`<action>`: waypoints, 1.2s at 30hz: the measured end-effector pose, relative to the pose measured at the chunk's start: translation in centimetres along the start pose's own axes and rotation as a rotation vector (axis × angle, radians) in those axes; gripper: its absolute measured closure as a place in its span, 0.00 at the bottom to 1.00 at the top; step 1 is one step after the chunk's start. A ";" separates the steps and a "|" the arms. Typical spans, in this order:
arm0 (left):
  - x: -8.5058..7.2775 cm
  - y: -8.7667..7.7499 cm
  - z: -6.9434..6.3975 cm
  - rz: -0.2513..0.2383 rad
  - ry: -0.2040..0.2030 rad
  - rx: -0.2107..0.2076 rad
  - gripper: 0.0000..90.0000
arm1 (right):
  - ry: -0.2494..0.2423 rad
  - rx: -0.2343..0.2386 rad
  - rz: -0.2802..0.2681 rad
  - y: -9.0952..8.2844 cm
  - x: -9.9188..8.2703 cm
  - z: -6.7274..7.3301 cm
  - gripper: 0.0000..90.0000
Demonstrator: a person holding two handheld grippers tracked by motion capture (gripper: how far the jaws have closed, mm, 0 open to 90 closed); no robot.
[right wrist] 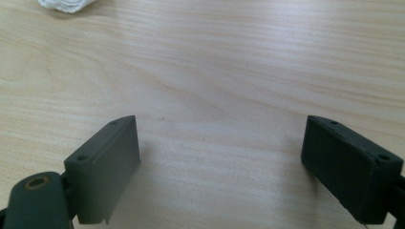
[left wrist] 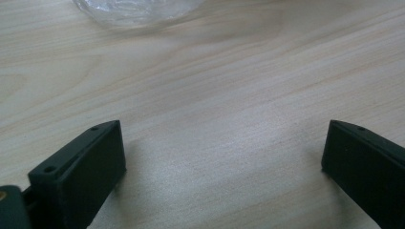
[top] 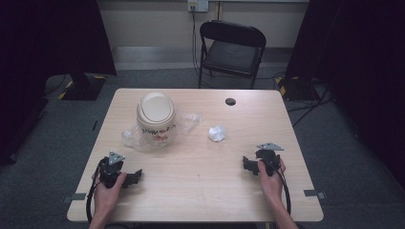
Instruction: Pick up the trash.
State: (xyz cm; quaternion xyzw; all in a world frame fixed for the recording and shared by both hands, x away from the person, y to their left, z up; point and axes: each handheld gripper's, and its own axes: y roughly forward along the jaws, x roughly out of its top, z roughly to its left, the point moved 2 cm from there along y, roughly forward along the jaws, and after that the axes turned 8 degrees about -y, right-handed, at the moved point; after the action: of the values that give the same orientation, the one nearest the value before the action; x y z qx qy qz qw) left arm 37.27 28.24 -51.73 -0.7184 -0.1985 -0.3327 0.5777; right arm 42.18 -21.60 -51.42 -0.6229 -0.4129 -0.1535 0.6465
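Observation:
A cream swing-lid bin (top: 155, 118) stands on the wooden table (top: 200, 191), left of centre, on a clear plastic bag (top: 131, 138). To its right lies a crumpled white paper ball (top: 217, 133). My left gripper (top: 133, 177) rests near the front left edge, jaws wide apart over bare wood (left wrist: 224, 148); the bag's edge (left wrist: 138, 9) shows at the top of the left gripper view. My right gripper (top: 248, 164) rests at the front right, open as well (right wrist: 219, 143), with the paper ball (right wrist: 67, 5) at the top left of the right gripper view.
A small dark round hole (top: 230, 101) sits near the table's far edge. A black folding chair (top: 231, 50) stands behind the table. Dark curtains hang on both sides, and cables run on the grey floor.

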 end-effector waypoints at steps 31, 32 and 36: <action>3.1 -2.5 -2.8 -0.093 0.081 -0.152 0.20 | 0.000 0.000 0.000 0.0 0.0 0.0 0.13; 3.9 -2.8 -3.2 -0.114 0.087 -0.176 0.20 | 0.009 -0.011 0.002 0.1 0.1 0.1 0.13; 5.3 -3.2 -4.1 -0.123 0.154 -0.203 0.21 | 0.009 -0.013 0.001 0.1 0.1 0.2 0.13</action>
State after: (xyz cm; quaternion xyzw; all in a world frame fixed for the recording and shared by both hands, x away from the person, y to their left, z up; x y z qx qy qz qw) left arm 37.82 24.56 -45.33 -0.7319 -0.1624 -0.4401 0.4942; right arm 42.25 -21.38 -51.42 -0.6265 -0.4088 -0.1587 0.6444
